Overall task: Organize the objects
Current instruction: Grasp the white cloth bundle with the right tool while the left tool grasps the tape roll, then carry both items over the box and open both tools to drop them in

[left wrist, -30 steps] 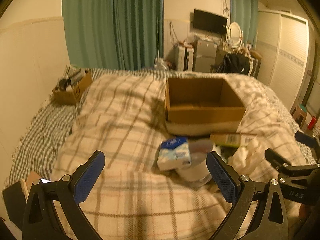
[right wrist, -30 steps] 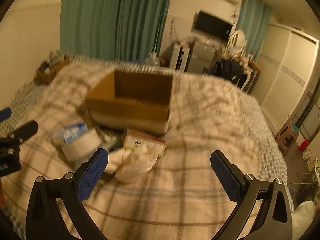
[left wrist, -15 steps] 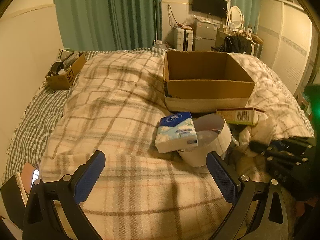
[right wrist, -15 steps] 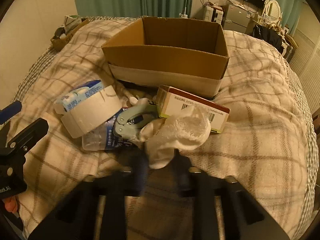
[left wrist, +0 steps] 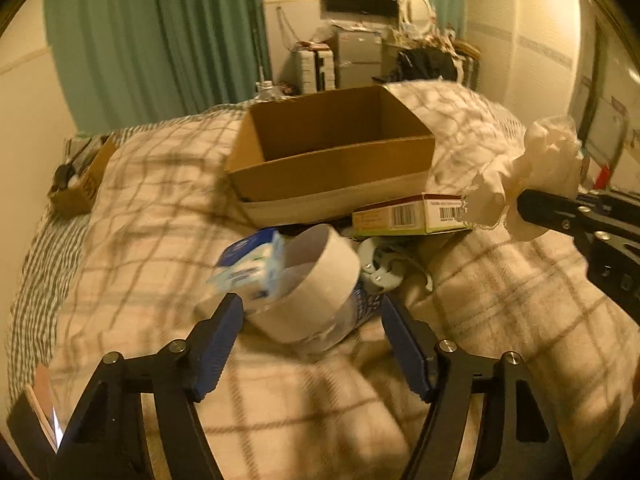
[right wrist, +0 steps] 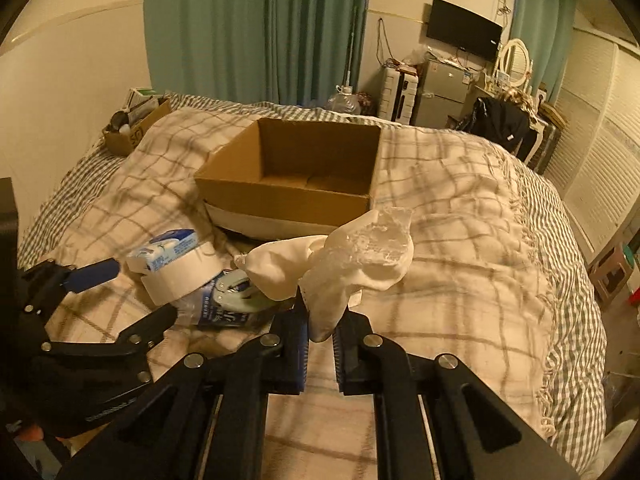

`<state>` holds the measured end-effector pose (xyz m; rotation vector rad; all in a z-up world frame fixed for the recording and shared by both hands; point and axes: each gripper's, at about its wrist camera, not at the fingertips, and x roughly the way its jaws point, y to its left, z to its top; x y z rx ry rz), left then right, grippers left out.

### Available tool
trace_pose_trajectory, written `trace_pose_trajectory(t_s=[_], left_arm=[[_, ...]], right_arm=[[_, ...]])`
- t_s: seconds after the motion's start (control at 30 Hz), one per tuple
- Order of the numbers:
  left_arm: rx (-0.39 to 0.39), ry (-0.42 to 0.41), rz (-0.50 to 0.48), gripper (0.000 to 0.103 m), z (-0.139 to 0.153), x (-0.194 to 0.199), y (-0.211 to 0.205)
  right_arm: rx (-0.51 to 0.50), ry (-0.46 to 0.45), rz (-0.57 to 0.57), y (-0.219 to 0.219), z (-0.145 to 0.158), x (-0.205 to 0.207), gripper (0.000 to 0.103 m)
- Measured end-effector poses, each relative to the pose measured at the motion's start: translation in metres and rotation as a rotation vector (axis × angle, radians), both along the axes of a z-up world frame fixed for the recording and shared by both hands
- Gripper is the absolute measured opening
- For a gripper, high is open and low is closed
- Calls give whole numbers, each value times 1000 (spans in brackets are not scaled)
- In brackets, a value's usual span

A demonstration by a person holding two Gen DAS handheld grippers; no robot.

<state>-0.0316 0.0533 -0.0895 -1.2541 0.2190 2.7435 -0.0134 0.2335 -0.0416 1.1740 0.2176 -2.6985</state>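
Note:
An open cardboard box (left wrist: 332, 152) (right wrist: 296, 176) stands empty on the plaid bed. In front of it lies a pile: a white tape roll (left wrist: 316, 284) (right wrist: 180, 280), a blue tissue pack (left wrist: 248, 268) (right wrist: 164, 252), a plastic bottle (right wrist: 224, 312), a pale green stapler-like tool (left wrist: 380, 268) (right wrist: 240, 292) and a flat carton (left wrist: 412, 216). My right gripper (right wrist: 320, 336) is shut on white socks (right wrist: 340, 268) (left wrist: 528, 176), lifted above the bed. My left gripper (left wrist: 312, 344) is open, its fingers either side of the tape roll and bottle.
A small cardboard box of clutter (left wrist: 80, 184) (right wrist: 136, 124) sits at the bed's far left corner. Beyond the bed are green curtains (right wrist: 256, 28), a fridge (right wrist: 444, 88), a wall TV and a wardrobe on the right.
My right gripper closed on the white socks and lifted them off the pile. My left gripper moved forward and lower, its fingers now flanking the tape roll.

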Motion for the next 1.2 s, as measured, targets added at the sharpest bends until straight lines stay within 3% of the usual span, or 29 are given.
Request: trace_pose_trajectory(t_s=[0.13,0.23,0.37,0.67,1.03,1.2], left_arm=[[-45,-23,-19,69,-13,-14,11],[-76,-29,-19,47,-19,-27,11],[-13,-46,-44,26,-10,-36,0],[80,-4,-53,24,31,-29,-18],[210,38,-123,24,90,-28,-28],[225,50,-141,24,109,-44,-25]], right_arm=[[-22,-20,-17,11,-8,-4,9],[-34,-28,-25,18,-11,-8,9],[-45,-34,-32,25,-14,-8,9],[-32,-9,-26,20,-4,-2,9],[-7,92,22,2,48,9,9],[15,119,43,-6,69,0,9]])
